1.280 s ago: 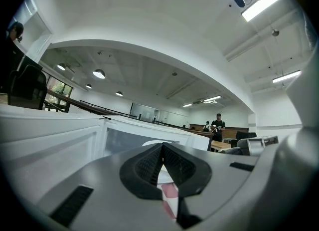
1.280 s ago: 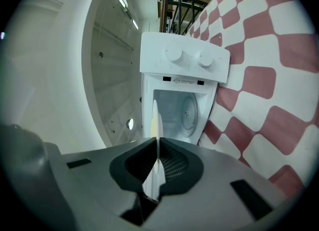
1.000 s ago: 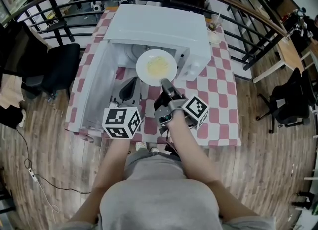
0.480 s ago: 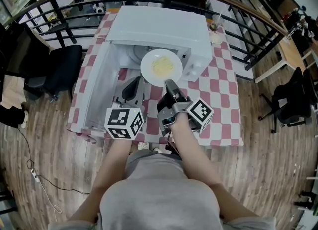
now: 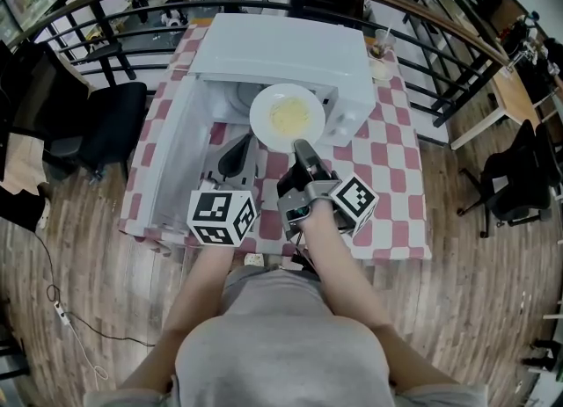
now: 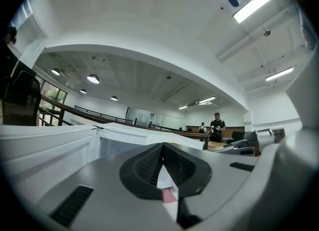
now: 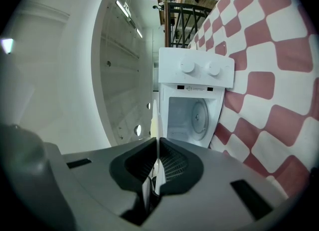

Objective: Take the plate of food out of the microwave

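The white plate (image 5: pixel 288 118) with yellow food hangs level in front of the open white microwave (image 5: pixel 290 54), just outside its cavity. My right gripper (image 5: pixel 300 146) is shut on the plate's near rim. In the right gripper view the plate (image 7: pixel 155 117) shows edge-on between the closed pads, with the microwave (image 7: pixel 197 75) and its bare glass turntable (image 7: pixel 198 117) beyond. My left gripper (image 5: pixel 233 157) hovers low, left of the plate, in front of the cavity. It is shut and holds nothing, as the left gripper view (image 6: pixel 162 147) shows.
The microwave door (image 5: pixel 167 163) stands swung open to the left. A red-and-white checked cloth (image 5: pixel 391 168) covers the table. A cup with a straw (image 5: pixel 380 55) stands at the back right corner. A black chair (image 5: pixel 106 124) is left of the table, a railing behind it.
The plate and my right gripper have shifted slightly to the right, away from the cavity. The left gripper has drifted a little the same way.
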`<state>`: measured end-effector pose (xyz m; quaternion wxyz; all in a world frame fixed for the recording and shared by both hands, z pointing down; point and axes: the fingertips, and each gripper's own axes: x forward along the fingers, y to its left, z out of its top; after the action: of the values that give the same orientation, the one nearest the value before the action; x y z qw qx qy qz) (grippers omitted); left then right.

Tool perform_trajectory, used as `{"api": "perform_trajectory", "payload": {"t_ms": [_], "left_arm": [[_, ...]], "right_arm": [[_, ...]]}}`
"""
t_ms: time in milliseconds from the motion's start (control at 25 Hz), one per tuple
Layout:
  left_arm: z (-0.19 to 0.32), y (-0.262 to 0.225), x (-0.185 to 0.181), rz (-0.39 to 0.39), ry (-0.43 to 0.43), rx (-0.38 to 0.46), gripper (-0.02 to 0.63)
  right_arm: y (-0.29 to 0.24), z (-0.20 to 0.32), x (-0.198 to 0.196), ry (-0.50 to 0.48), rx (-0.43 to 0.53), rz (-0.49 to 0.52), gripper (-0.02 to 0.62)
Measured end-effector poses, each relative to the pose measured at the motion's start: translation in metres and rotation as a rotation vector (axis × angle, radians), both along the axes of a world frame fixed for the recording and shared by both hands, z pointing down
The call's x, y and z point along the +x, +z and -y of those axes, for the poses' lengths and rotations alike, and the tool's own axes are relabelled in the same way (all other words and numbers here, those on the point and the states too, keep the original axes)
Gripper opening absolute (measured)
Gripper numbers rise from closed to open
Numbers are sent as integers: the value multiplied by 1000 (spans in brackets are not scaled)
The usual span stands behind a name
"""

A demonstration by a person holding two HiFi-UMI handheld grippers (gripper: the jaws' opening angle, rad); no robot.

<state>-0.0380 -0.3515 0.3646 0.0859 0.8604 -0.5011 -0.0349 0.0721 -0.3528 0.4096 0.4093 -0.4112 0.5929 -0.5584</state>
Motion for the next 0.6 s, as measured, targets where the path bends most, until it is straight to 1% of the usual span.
{"api": "perform_trajectory", "payload": {"t_ms": [240,600], "left_arm": [[0,-2,-1,4,-3,10,3],[-2,-5,-4,6,-4,19,3]], "right_arm": [[-4,1,0,1,3,9,35],[-9,2,1,4,15,-6,35]]}}
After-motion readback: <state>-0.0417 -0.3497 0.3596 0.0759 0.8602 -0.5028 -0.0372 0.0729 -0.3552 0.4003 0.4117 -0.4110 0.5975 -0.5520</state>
